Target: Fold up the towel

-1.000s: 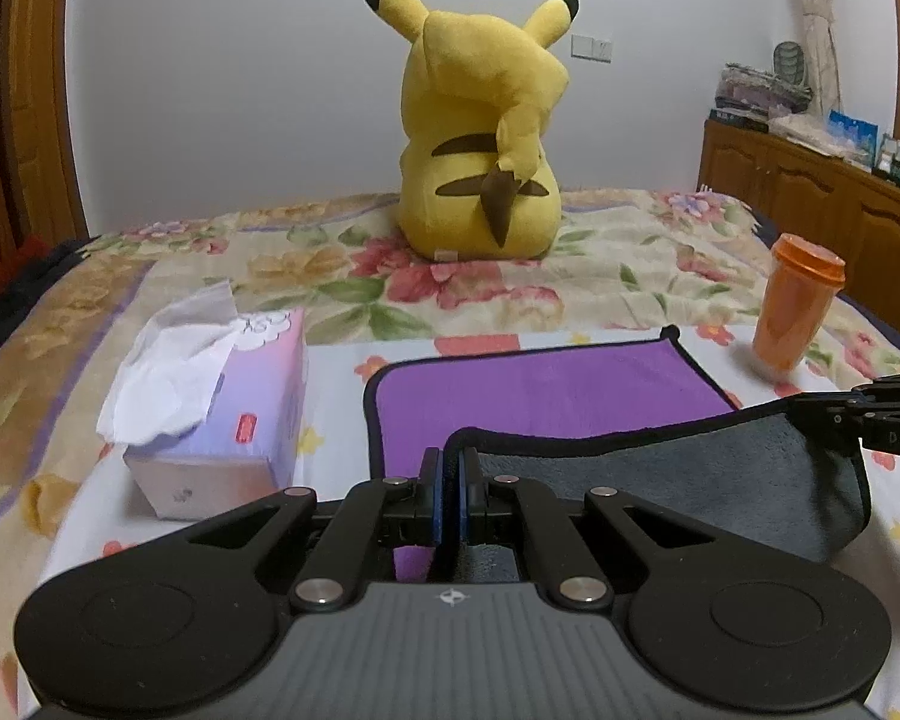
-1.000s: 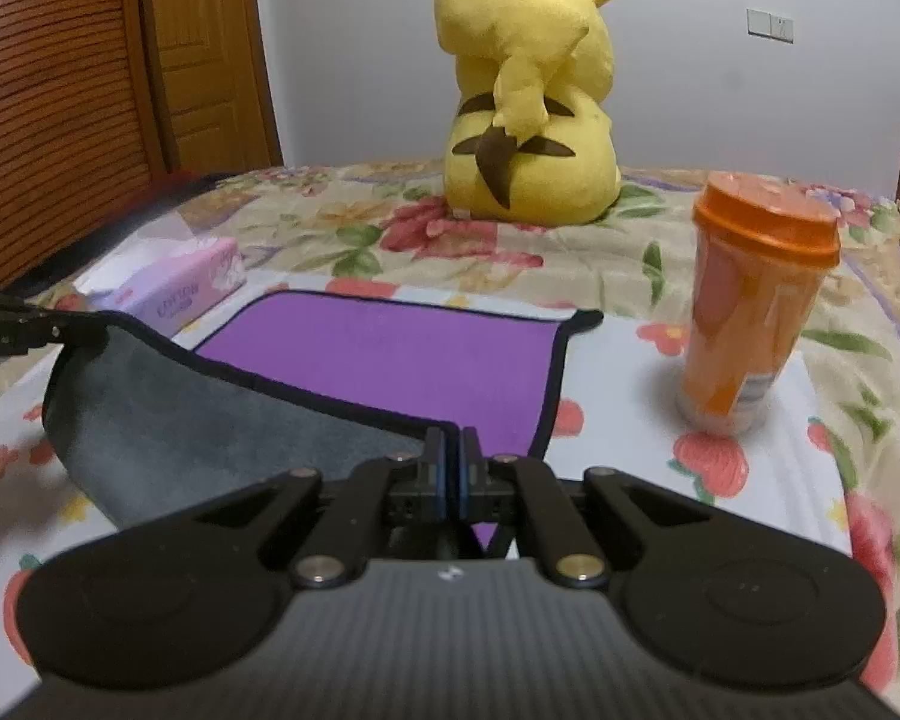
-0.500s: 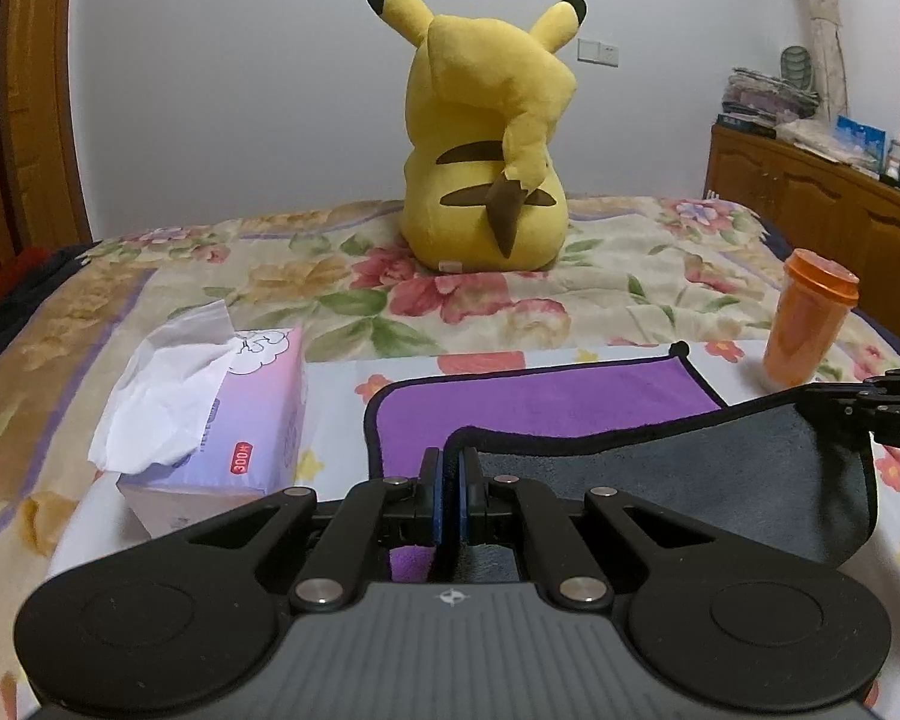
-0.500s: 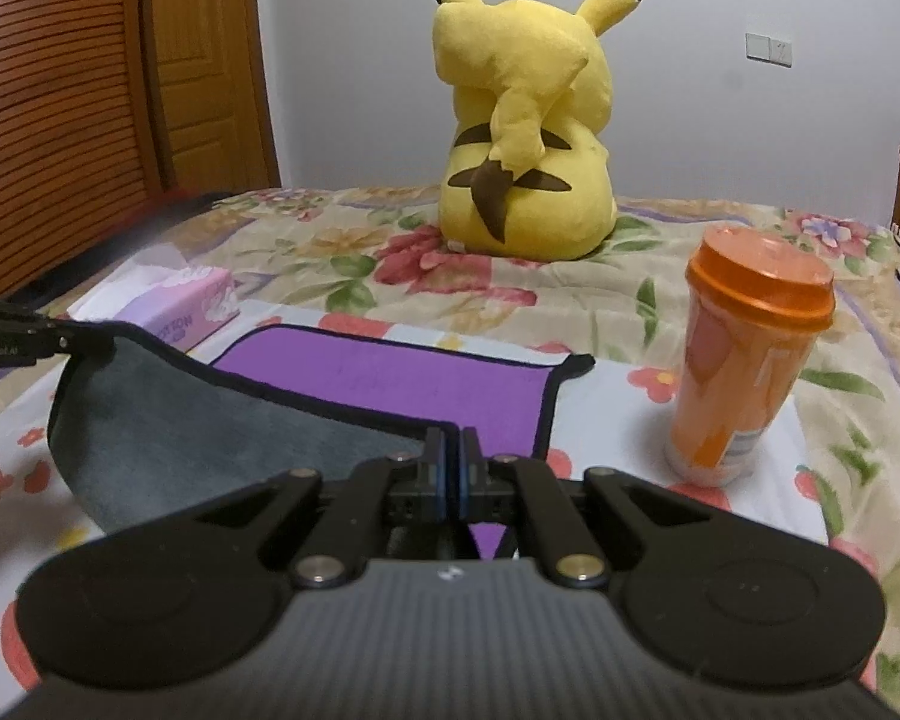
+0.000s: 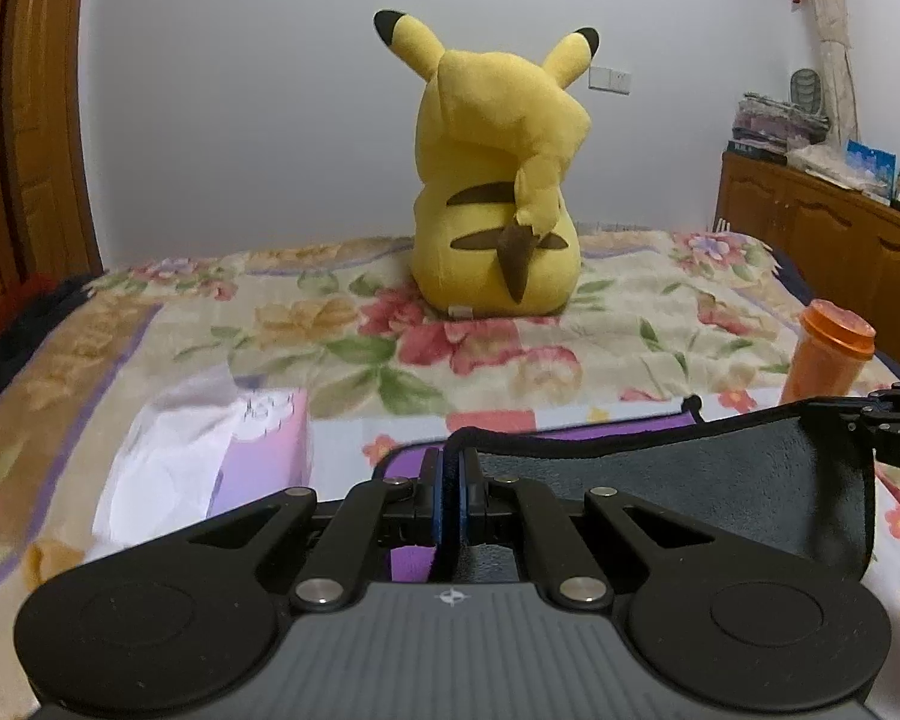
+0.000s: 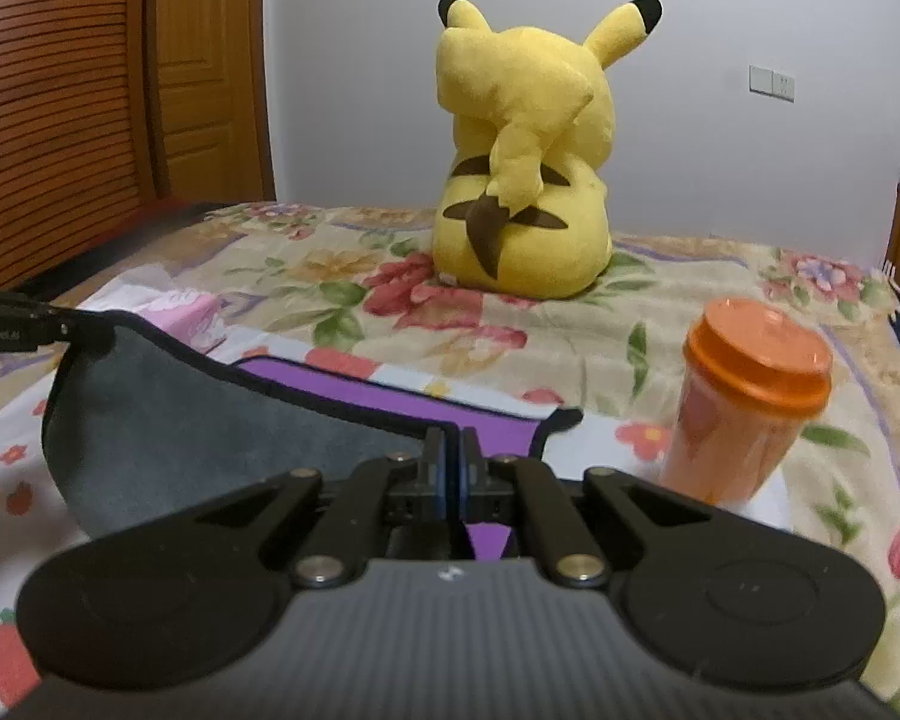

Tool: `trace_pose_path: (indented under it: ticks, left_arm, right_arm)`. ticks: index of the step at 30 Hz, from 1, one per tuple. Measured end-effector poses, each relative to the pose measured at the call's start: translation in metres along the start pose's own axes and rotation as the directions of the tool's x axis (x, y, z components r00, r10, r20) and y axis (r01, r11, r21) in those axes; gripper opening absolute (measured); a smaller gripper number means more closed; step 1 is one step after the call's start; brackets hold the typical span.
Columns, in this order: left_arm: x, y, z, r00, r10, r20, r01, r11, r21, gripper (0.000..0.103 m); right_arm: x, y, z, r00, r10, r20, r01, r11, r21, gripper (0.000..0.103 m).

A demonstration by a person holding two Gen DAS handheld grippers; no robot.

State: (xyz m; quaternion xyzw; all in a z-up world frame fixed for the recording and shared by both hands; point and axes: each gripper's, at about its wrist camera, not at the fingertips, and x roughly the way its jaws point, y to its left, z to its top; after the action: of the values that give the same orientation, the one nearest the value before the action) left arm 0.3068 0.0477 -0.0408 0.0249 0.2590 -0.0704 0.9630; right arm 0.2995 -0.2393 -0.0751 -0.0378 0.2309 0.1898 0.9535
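Observation:
The towel [image 5: 678,480] is purple on one face and grey on the other, with a black hem, and lies on the flowered bedspread. Its near edge is lifted, so the grey side [image 6: 210,420] hangs toward me and only a strip of purple [image 6: 390,399] shows beyond. My left gripper [image 5: 450,468] is shut on the near left corner. My right gripper [image 6: 450,450] is shut on the near right corner. Each gripper also shows at the edge of the other's view, holding the hem taut between them.
A pink tissue box [image 5: 222,456] stands to the towel's left. An orange lidded cup [image 6: 750,408] stands close to its right. A yellow plush toy [image 5: 498,204] sits farther back on the bed. A wooden cabinet [image 5: 840,240] lines the right wall, and a wooden door [image 6: 204,72] the left.
Both grippers have carried the towel's near edge forward and up. The grey fold now covers more of the purple face, and the cup and plush toy look nearer.

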Motion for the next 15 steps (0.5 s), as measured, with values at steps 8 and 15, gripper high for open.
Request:
trace_pose_path:
  ticks: [8,15]
  left_arm:
    - [0.019,-0.002,0.017,0.999,0.004,0.038,-0.005,1.0,0.024,0.008]
    - [0.035,0.004,0.023,0.997,0.037,0.066,-0.039,0.999,0.023,0.008]
  right_arm:
    - [0.009,-0.002,0.014,0.999,-0.032,0.032,0.033,0.999,-0.036,0.005]
    - [0.027,-0.005,0.024,0.995,-0.066,0.069,0.07,0.996,-0.061,0.005]
